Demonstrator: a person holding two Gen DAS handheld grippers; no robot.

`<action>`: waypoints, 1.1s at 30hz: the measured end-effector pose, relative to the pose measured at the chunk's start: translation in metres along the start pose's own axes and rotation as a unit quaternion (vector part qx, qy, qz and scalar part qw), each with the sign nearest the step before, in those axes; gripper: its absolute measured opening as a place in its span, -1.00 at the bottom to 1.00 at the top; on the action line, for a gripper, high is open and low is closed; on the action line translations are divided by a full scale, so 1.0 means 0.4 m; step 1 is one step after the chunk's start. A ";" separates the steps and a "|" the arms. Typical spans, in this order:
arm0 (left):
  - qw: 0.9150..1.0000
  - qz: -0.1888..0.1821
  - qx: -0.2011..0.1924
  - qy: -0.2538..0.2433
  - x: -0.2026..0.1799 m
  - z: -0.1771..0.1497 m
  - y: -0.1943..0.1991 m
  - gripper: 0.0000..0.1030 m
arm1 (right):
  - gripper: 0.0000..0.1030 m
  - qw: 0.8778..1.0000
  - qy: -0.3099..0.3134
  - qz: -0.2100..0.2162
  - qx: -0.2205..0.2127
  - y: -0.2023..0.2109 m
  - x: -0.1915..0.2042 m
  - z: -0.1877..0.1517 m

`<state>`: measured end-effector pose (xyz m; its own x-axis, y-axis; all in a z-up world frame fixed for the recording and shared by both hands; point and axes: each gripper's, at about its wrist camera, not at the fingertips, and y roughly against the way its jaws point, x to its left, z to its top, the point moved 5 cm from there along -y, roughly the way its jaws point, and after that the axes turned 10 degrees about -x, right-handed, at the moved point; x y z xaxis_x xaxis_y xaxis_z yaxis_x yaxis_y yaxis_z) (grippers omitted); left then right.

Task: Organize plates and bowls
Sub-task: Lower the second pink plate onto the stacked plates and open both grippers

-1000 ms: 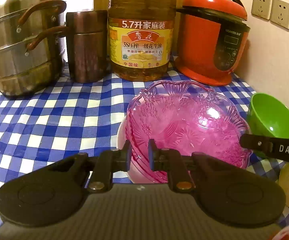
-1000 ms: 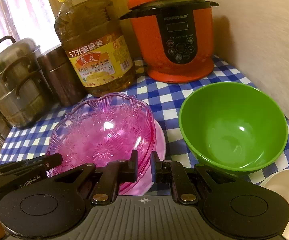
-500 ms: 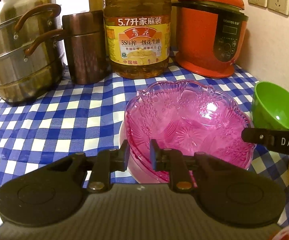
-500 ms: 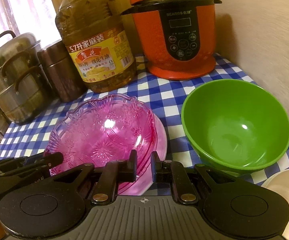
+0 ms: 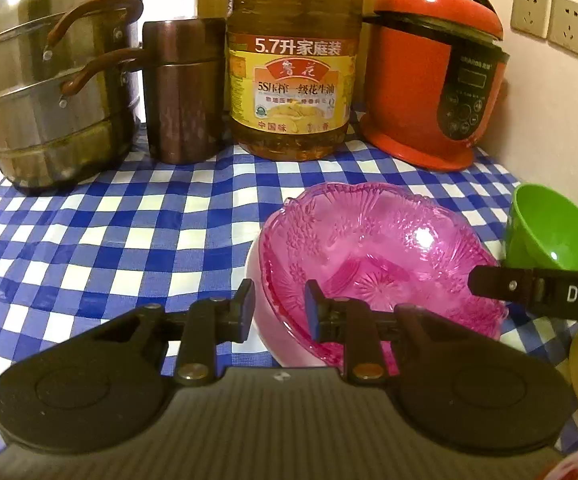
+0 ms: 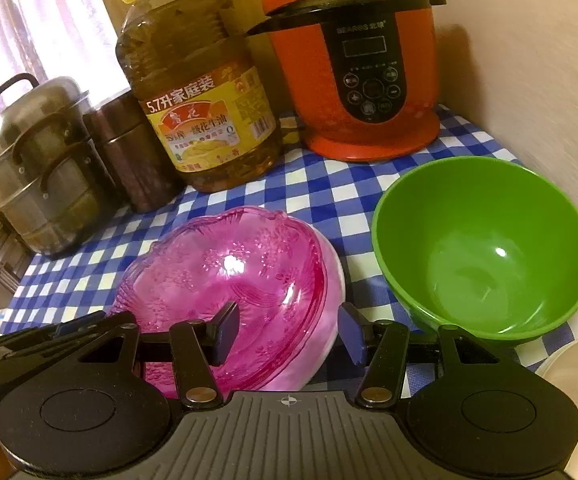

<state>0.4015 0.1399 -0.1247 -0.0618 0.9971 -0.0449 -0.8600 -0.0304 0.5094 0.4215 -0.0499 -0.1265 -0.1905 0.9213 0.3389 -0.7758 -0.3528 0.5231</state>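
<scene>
My left tool (image 5: 277, 307) and right tool (image 6: 287, 330), both released, straddle the pink glass bowl's (image 6: 225, 280) rim; green bowl (image 6: 485, 248) at 3 o'clock.

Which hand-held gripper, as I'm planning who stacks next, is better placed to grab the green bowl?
Right. The right hand-held gripper is open, with the green bowl just ahead on its right; the left hand-held gripper has the pink bowl between it and that bowl.

Checked tablecloth (image 5: 101, 240) carries steamer (image 5: 49, 92), oil jug (image 5: 293, 68), cooker (image 5: 437, 88), green bowl (image 6: 485, 248)
</scene>
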 end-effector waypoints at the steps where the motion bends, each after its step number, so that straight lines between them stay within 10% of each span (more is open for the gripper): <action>1: 1.000 0.001 -0.001 0.002 0.001 0.000 0.001 -0.54 | 0.06 1.000 0.001 0.001 -0.001 0.002 0.001 0.001; 33: 0.996 -0.013 -0.017 0.088 -0.056 -0.050 0.296 -0.50 | 0.06 0.999 -0.025 0.009 -0.028 0.271 0.006 -0.059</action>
<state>0.2908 0.1127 -0.0806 -0.1254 0.9699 -0.2085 -0.8785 -0.0109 0.4776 0.3227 -0.0822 -0.0873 -0.1750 0.9051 0.3875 -0.8057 -0.3578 0.4720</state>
